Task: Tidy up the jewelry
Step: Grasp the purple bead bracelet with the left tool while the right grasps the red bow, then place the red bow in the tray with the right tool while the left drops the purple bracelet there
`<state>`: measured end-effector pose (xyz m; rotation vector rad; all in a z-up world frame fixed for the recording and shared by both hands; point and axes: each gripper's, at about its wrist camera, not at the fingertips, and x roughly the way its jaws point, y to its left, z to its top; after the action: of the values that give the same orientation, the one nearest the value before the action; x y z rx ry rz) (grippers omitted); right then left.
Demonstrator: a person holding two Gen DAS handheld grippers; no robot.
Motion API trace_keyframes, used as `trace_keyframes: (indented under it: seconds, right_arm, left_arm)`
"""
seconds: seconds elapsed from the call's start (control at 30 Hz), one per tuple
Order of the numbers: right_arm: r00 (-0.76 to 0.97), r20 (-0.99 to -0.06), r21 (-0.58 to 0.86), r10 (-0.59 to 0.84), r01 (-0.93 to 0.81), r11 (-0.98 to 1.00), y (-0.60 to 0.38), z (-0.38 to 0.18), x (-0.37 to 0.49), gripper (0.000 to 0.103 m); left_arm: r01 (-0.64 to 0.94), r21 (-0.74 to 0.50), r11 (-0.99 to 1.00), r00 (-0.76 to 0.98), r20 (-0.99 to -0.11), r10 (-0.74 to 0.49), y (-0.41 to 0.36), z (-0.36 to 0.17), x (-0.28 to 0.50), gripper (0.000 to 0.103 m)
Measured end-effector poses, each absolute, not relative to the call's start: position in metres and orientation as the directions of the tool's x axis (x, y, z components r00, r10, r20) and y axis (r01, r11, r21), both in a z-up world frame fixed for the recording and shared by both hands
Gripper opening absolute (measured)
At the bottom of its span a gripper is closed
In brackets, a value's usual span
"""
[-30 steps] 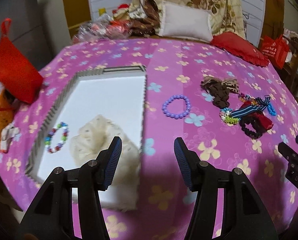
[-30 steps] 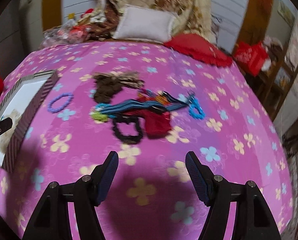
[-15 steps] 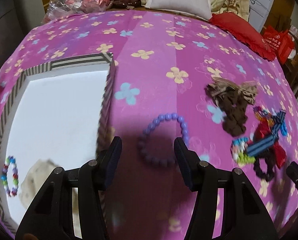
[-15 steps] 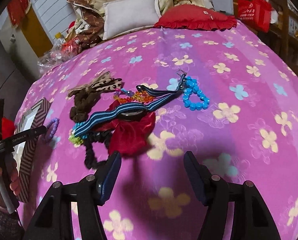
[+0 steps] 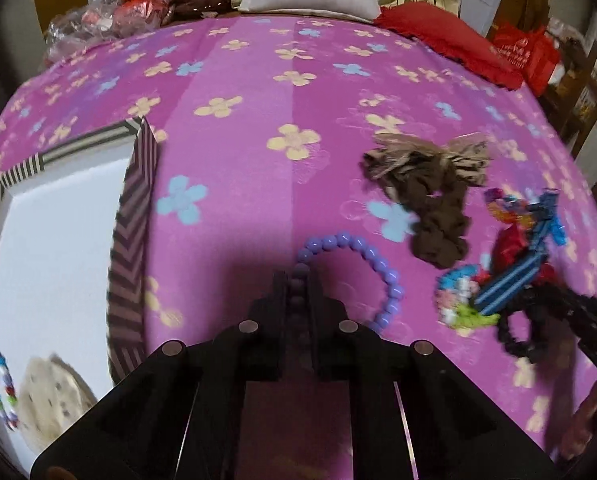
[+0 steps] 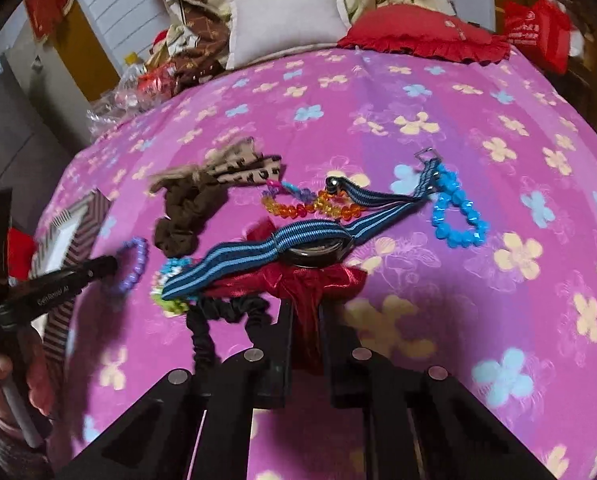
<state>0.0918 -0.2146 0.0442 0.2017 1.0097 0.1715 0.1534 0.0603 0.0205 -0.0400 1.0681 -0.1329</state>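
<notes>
Okay, far left sits the striped-rim tray [image 5: 132,216], white floor, already holding a multicolor bead bracelet [image 5: 0,392] and a cream scrunchie [image 5: 52,404] — looks like the sorted-items spot, so loose pieces likely go there. Next right, left gripper [image 5: 298,284] is clamped on the purple bead bracelet [image 5: 378,256]: jaws drawn nearly together, a run of beads pinched in the slot between them, rest of the loop curving out right on the pink floral bedspread [image 5: 258,92]. Grip on one side of the loop probably so it dangles free when lifted. Bracelet lies just beside the tray's right wall, not in it. Further right, the unsorted pile: brown scrunchie [image 6: 186,216], orange bead bracelet [image 6: 310,208], striped watch [image 6: 298,244], blue bead bracelet [image 6: 458,216], black scrunchie [image 6: 218,316]. Right gripper [image 6: 306,332] is closed on the red scrunchie [image 6: 298,284]; red fabric fills the narrow gap between jaws, near edge gripped, the watch lying on top of it. Lifting may drag the watch along.
</notes>
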Motion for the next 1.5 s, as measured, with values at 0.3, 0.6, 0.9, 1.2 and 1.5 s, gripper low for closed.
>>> trace_keyframes:
  seconds: [0.3, 0.6, 0.9, 1.2, 1.5]
  right_arm:
    - [0.617, -0.74, 0.247, 0.267, -0.12, 0.962, -0.201, 0.128, 0.048, 0.009]
    - [0.567, -0.731, 0.259, 0.379, -0.283, 0.923, -0.104, 0.158, 0.057, 0.009]
    - [0.415, -0.776, 0.274, 0.475, -0.456, 0.847, 0.042, 0.121, 0.096, 0.009]
    - [0.295, -0.833, 0.288, 0.468, -0.491, 0.822, 0.12, 0.061, 0.121, 0.009]
    - [0.349, -0.822, 0.227, 0.45, -0.525, 0.821, 0.122, 0.064, 0.112, 0.056]
  left_arm:
    - [0.097, -0.264, 0.96, 0.57, -0.776, -0.271, 0.095, 0.094, 0.1, 0.008]
    - [0.014, -0.237, 0.972, 0.648, -0.738, -0.189, 0.179, 0.138, 0.082, 0.008]
    - [-0.157, -0.187, 0.97, 0.605, -0.794, -0.055, 0.272, 0.101, 0.121, 0.008]
    - [-0.297, -0.156, 0.942, 0.569, -0.821, 0.043, 0.329, 0.063, 0.135, 0.008]
    - [-0.322, -0.166, 0.932, 0.598, -0.799, 0.064, 0.332, 0.069, 0.114, 0.033]
